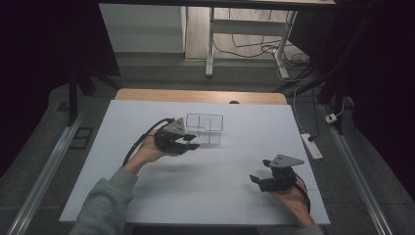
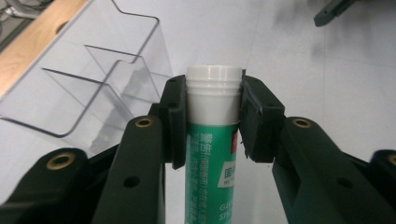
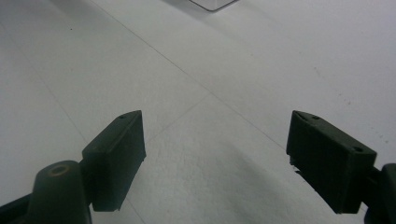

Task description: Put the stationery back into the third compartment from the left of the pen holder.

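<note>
Left gripper (image 2: pixel 212 121) pinches a green tube (image 2: pixel 210 163) just below its white cap (image 2: pixel 214 81), held just beside the clear divided organizer (image 2: pixel 88 74) on the desk (image 1: pixel 205 186). Right gripper (image 3: pixel 215 158) hangs spread and empty, well apart from the organizer. Likely step: carrying the tube to a compartment; next calls for lining it up over one slot.

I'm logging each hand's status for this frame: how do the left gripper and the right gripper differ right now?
The left gripper is shut on a green tube, clamped just below its white cap; the right gripper is open, jaws wide apart. The left sits beside the clear organizer; the right is nearer the person, over bare white tabletop. Both have black jaws.
</note>
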Action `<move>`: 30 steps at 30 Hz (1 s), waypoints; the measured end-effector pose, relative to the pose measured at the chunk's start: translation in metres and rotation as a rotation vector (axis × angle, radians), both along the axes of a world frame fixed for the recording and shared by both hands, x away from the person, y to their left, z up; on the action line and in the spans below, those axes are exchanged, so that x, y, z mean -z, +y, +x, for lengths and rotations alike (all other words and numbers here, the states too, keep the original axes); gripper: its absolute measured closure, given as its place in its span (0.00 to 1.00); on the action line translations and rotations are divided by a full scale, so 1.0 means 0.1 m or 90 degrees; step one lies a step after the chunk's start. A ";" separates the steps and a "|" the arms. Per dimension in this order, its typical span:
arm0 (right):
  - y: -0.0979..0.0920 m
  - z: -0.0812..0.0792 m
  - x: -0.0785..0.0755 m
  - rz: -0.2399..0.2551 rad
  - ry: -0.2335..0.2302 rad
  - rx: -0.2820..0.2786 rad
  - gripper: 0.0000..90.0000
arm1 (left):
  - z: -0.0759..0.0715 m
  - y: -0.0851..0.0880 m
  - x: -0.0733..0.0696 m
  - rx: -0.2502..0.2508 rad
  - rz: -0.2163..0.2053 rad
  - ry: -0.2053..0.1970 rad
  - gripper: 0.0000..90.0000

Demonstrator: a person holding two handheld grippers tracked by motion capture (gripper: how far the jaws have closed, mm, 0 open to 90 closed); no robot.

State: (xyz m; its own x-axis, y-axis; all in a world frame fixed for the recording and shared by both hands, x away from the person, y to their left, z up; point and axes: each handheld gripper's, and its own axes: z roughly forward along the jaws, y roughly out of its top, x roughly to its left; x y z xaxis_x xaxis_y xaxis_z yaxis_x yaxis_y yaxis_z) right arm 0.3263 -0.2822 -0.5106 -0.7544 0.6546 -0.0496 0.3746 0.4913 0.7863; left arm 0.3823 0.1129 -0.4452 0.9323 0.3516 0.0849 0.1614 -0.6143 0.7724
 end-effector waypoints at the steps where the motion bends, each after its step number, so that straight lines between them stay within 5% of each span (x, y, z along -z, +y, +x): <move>1: 0.00 0.00 0.00 0.000 0.000 0.000 0.21 | 0.01 0.01 -0.01 -0.002 -0.006 0.002 0.72; 30: 0.00 -0.01 -0.01 0.004 -0.003 0.003 0.21 | 0.05 0.10 -0.12 -0.084 -0.107 -0.019 0.72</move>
